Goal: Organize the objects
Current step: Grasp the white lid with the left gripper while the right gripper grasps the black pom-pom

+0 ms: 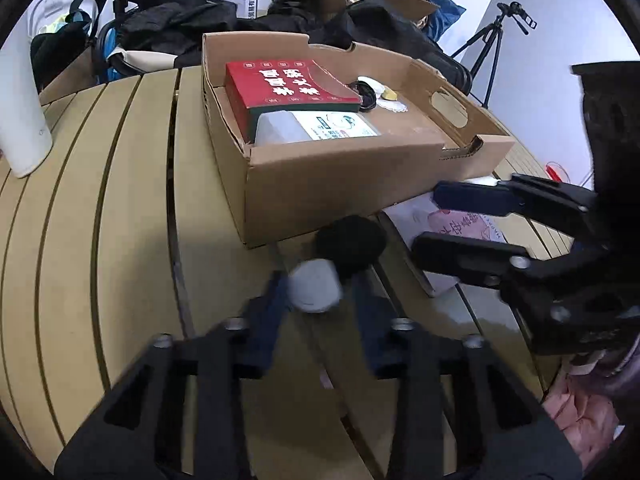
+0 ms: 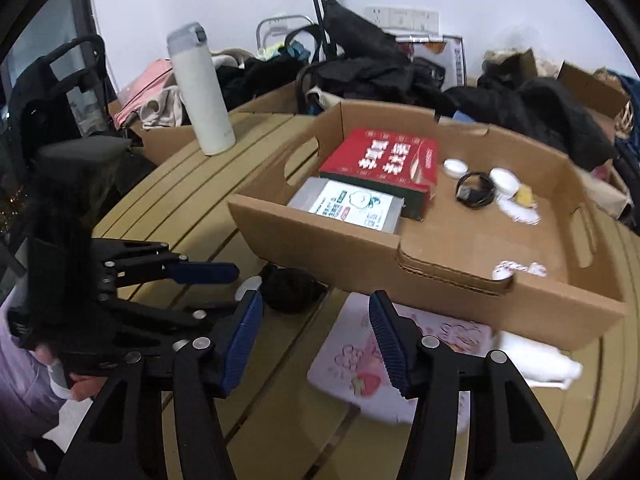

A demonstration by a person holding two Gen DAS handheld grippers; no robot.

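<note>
A cardboard tray box (image 1: 344, 176) (image 2: 440, 272) sits on the slatted tan table and holds a red box (image 1: 292, 84) (image 2: 380, 160), a white labelled pack (image 1: 320, 126) (image 2: 352, 206), a black cord coil (image 2: 474, 190) and small white discs. My left gripper (image 1: 316, 292) (image 2: 240, 284) is open around a small white object (image 1: 316, 286) with a black fuzzy ball (image 1: 350, 240) (image 2: 290, 288) just beyond it. My right gripper (image 2: 316, 340) (image 1: 440, 220) is open and empty, hovering over a pink-printed white pack (image 2: 384, 364) (image 1: 460, 224) in front of the box.
A white thermos (image 2: 200, 88) (image 1: 22, 112) stands at the table's far left. A white bottle (image 2: 536, 364) lies by the box's near right corner. Dark clothes, bags, cartons and a tripod (image 1: 496, 40) crowd the space behind the table.
</note>
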